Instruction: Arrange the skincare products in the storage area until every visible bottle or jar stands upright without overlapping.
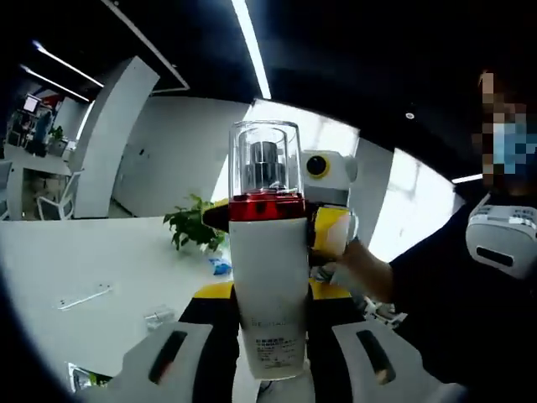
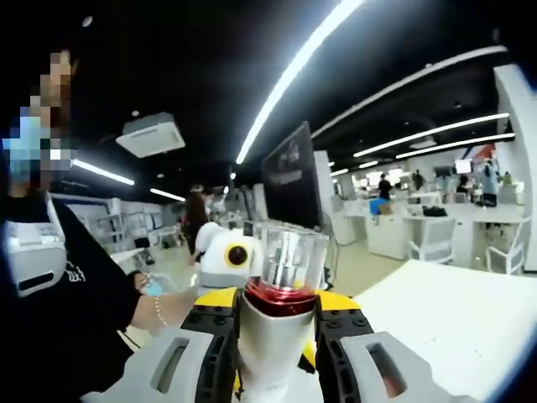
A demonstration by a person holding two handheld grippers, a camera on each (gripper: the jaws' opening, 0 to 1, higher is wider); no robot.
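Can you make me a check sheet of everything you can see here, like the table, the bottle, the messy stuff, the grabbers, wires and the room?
Surface: white table, mostly bare.
Job's things: one white bottle with a red ring and clear cap, upright, raised above the table.
Clutter: a small flat item and a crumpled bit lie on the table; a potted plant stands farther back.
Grippers: left gripper and right gripper both clamp the bottle from opposite sides.
Cables: nothing seen.
Surroundings: open office with ceiling light strips, desks and chairs; a person in a dark top holds the grippers.
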